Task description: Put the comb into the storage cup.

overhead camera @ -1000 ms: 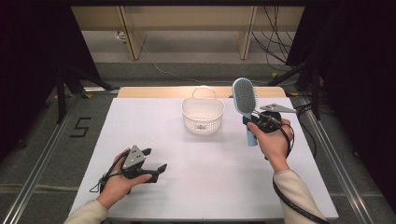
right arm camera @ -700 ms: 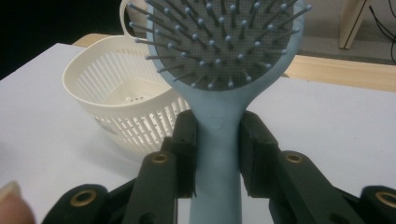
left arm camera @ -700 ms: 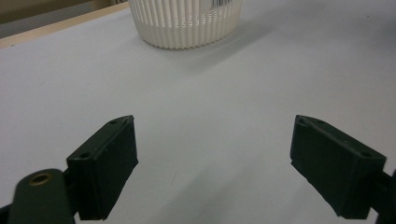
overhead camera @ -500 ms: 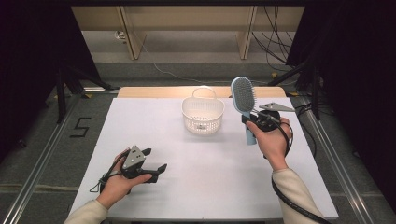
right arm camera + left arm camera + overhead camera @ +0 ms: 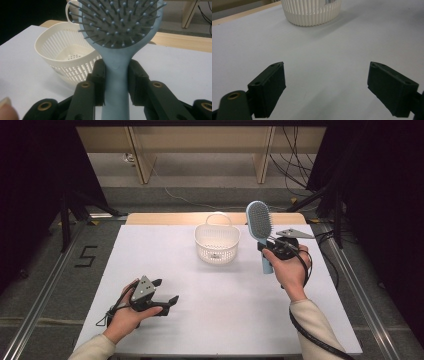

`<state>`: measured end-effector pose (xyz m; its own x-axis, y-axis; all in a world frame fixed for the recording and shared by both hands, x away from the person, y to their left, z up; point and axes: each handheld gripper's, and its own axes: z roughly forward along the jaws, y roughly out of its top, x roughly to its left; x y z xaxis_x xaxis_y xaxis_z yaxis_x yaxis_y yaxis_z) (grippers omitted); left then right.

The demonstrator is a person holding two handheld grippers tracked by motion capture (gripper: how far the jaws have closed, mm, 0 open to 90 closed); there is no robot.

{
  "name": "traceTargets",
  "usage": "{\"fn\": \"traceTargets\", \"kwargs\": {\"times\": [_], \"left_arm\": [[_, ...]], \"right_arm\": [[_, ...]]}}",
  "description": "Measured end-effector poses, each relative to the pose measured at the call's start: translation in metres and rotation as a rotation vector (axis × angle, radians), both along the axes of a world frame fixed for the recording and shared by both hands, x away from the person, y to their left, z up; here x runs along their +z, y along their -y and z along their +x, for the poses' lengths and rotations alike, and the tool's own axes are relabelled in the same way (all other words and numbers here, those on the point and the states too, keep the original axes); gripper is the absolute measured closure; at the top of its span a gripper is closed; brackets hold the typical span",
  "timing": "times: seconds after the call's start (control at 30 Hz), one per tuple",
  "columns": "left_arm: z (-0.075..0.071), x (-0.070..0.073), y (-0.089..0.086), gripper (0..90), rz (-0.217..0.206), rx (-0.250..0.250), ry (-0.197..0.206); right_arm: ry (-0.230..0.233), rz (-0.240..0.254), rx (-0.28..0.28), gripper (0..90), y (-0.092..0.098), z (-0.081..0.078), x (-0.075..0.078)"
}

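Observation:
A light blue hairbrush [image 5: 260, 227] with a grey bristle pad stands upright in the air, head up, just right of a white slotted basket [image 5: 216, 242]. My right gripper [image 5: 265, 247] is shut on the hairbrush's handle [image 5: 116, 75], both pads pressing its neck below the bristle head. The basket [image 5: 65, 57] lies beyond the brush to the left and looks empty inside. My left gripper [image 5: 165, 292] rests low at the table's front left, held in a hand, its jaws wide open with nothing between them [image 5: 325, 82]. The basket [image 5: 310, 11] stands well ahead of it.
The white table top [image 5: 225, 300] spreads between the two hands. A wooden strip [image 5: 160, 218] runs along the far edge. Metal rails [image 5: 45, 285] flank the table, and cables [image 5: 300, 160] lie on the floor beyond.

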<state>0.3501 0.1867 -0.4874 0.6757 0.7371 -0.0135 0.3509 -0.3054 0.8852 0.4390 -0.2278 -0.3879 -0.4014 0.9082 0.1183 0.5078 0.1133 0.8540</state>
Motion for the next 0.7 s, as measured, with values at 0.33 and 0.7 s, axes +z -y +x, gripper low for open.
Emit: {"fn": "traceTargets", "kwargs": {"times": [0.33, 0.7], "left_arm": [[-0.0001, 0.0002, -0.0001, 14.3, 0.002, 0.0, 0.001], [-0.0001, 0.0005, -0.0001, 14.2, 0.001, -0.002, 0.002]], "right_arm": [[0.004, 0.0, -0.002, 70.7, -0.0007, 0.0018, 0.0008], [0.009, 0.002, -0.001, 70.7, -0.0025, 0.0034, 0.0019]]}}
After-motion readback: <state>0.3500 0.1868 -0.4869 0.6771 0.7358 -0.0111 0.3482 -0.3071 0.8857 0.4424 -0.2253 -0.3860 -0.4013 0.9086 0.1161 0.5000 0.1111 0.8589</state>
